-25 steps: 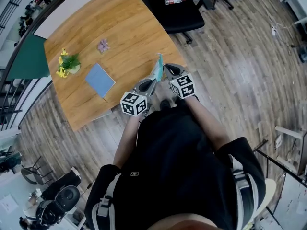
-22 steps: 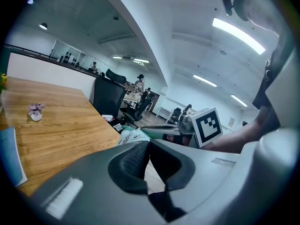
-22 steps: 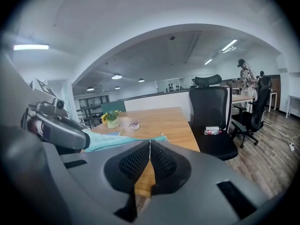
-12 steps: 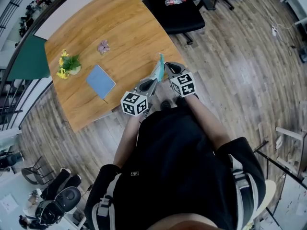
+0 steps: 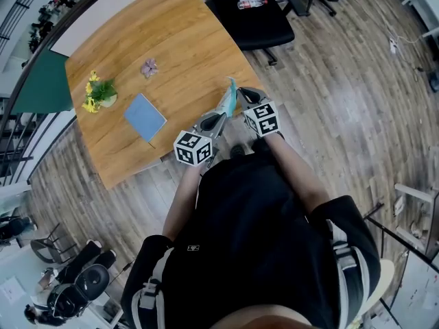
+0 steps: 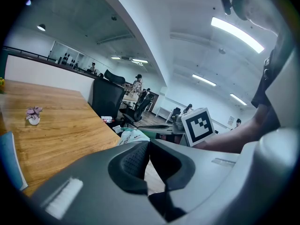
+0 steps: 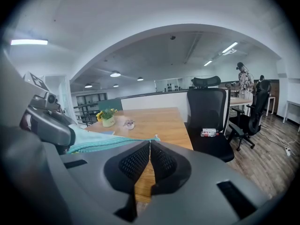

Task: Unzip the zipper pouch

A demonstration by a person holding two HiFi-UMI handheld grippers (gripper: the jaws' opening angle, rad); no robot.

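The zipper pouch (image 5: 227,100), teal in colour, is being held up in the air just over the near edge of the wooden surface (image 5: 185,40), between the 2 grippers. The left gripper (image 6: 149,142) is being held closed, with its fingers (image 6: 136,161) pressed together and 1 end of the pouch being pinched at their tips. In the left gripper view, only a pale printed part of the pouch is being shown just beyond them. The right gripper (image 7: 150,142) is being held closed as well, its fingers (image 7: 136,162) meeting on the other end of the pouch. In the right gripper view, the fabric is being stretched as a thin band from 1 gripper to the other.

On the surface, well apart from the pouch, a blue notebook (image 5: 145,116) is lying flat. A small pot of yellow flowers (image 5: 98,92) is standing near the far left edge, and a small pink object (image 5: 149,66) is lying beyond the notebook. A black office chair (image 5: 255,19) is standing beside the surface, with a small bottle-like item (image 5: 250,1) lying on its seat.
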